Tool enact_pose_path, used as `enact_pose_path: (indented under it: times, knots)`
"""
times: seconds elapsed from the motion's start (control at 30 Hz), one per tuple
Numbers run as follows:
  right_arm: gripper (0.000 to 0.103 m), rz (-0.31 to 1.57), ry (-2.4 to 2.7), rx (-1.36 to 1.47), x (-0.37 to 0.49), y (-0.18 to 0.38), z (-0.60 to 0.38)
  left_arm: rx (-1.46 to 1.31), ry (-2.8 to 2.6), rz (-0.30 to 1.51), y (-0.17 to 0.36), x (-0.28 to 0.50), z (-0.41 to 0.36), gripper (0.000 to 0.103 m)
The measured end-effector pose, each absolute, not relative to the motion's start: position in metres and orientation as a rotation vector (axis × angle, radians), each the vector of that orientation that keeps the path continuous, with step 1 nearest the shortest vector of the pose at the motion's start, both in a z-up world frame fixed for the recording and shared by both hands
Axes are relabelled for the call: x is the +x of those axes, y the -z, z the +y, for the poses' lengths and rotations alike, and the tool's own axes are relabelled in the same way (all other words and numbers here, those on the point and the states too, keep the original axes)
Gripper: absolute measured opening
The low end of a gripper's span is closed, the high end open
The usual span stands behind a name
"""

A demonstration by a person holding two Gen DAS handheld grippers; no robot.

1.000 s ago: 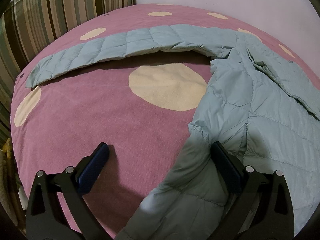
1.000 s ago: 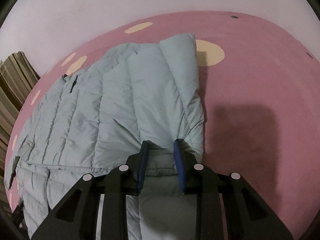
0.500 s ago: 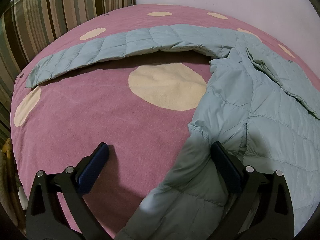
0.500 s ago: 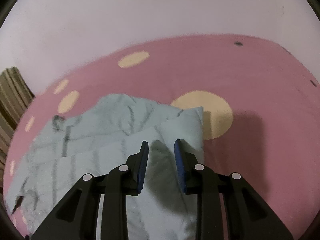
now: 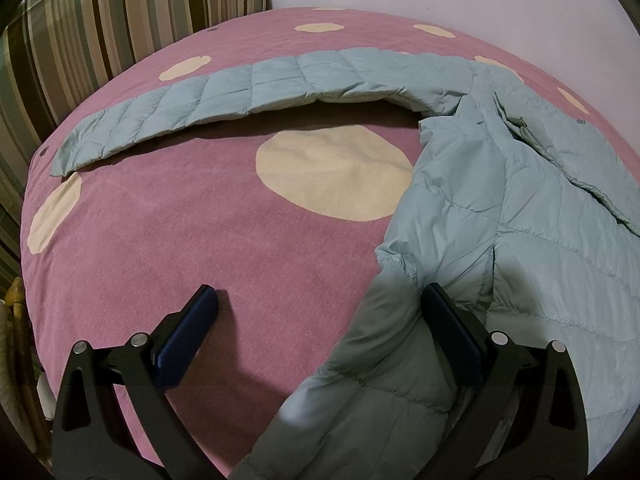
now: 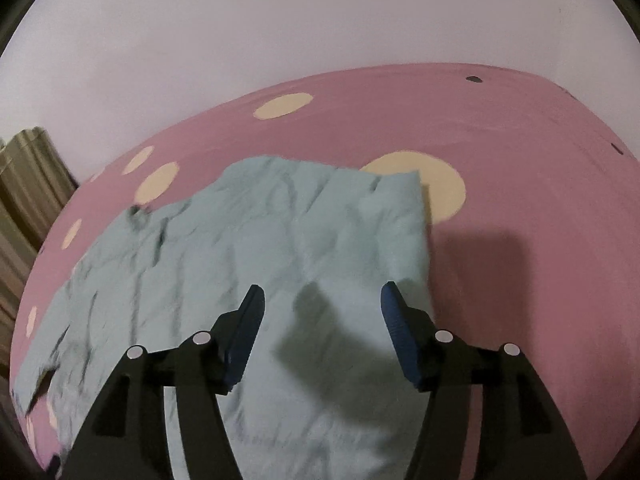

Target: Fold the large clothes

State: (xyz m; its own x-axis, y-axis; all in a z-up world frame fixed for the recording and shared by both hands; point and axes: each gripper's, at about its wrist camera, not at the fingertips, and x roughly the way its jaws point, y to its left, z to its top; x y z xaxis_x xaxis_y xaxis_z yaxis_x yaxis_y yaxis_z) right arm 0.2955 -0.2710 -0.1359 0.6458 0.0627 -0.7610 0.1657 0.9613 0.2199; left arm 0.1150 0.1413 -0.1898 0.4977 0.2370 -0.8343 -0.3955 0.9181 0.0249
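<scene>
Now a fold is being finished: the right sleeve [image 6: 384,216] is being left lying across the body of the quilted jacket [image 5: 540,240], which is spread on the pink bedcover [image 5: 180,240]. The jaws of the right gripper [image 6: 322,306] have just been opening, and nothing is being held between them. The left gripper [image 5: 316,300] is being kept wide open, one pad touching the jacket's edge. Probably the outstretched left sleeve [image 5: 240,92] is to be taken next.

Jacket [image 5: 520,208] on bedspread [image 5: 200,240]
</scene>
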Motion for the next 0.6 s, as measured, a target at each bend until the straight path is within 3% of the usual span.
enact_pose_path:
  times: [0.37, 0.6]
  knots:
    - [0.061, 0.932, 0.053, 0.216, 0.28, 0.186, -0.238, -0.19, -0.381, 0.974, 0.191, 0.115, 0.142, 0.101]
    - [0.063, 0.924, 0.059, 0.193, 0.281, 0.19, -0.236, -0.237, -0.329, 0.955, 0.186, 0.108, 0.15, 0.101]
